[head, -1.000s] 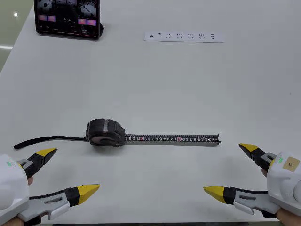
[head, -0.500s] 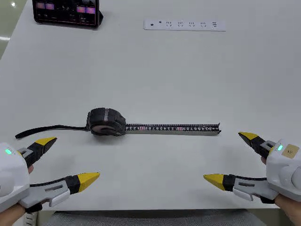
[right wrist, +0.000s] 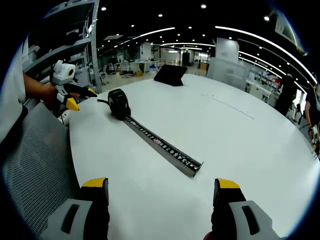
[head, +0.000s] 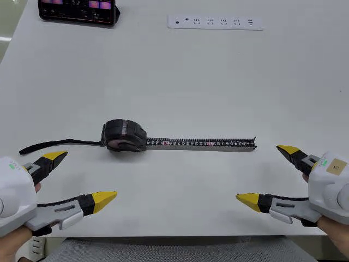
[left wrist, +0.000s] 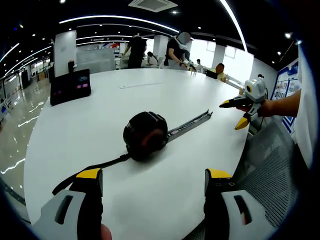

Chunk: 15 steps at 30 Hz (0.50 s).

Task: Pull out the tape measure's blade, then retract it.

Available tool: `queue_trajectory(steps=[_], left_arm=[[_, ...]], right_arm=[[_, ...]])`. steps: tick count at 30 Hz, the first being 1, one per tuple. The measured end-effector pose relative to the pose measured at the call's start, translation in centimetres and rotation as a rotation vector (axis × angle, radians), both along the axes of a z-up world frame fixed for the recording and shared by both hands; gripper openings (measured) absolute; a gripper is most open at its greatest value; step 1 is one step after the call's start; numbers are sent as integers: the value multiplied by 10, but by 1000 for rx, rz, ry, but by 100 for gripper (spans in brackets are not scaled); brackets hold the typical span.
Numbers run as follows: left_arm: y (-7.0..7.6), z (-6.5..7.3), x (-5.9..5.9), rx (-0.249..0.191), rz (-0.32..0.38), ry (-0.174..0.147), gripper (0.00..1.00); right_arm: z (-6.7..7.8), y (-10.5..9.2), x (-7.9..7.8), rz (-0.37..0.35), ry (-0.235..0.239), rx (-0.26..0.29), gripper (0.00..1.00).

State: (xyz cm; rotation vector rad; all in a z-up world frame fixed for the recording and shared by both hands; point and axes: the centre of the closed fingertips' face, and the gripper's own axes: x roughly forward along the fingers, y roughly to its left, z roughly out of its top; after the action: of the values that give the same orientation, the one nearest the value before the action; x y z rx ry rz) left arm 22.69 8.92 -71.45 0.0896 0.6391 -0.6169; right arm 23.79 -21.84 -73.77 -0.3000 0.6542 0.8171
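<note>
A black tape measure [head: 124, 136] lies on the white table [head: 180, 76], its blade [head: 200, 143] pulled out flat to the right and ending in a hook [head: 254, 144]. A black wrist strap [head: 57, 144] trails off to its left. My left gripper [head: 82, 177] hovers open near the front left, short of the case [left wrist: 145, 135]. At the front right my right gripper [head: 268, 176] is open too, just short of the blade's hook [right wrist: 195, 168]. Neither holds anything. The left gripper view has the right gripper [left wrist: 241, 111] at its right; the right gripper view has the left gripper [right wrist: 75, 98] at its left.
A white power strip [head: 215, 22] lies at the far side of the table. A dark tablet [head: 78, 11] with a lit screen stands at the far left. The table's front edge runs just under both grippers. Several people stand beyond the table in the left gripper view.
The head camera has tilted, so everything sits a little higher in the picture. The tape measure, its blade and both open grippers keep their places.
</note>
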Motion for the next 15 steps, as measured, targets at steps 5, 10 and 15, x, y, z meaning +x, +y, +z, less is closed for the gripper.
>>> queue_trajectory(steps=[5, 10, 15], left_arm=[[-1, 1, 0, -1, -2, -1, 81], [-2, 2, 1, 0, -3, -2, 81], [-2, 1, 0, 0, 0, -2, 81]], right_arm=[[1, 0, 1, -3, -5, 1, 85], [1, -2, 0, -2, -5, 0, 85], [-1, -4, -1, -5, -2, -1, 85]])
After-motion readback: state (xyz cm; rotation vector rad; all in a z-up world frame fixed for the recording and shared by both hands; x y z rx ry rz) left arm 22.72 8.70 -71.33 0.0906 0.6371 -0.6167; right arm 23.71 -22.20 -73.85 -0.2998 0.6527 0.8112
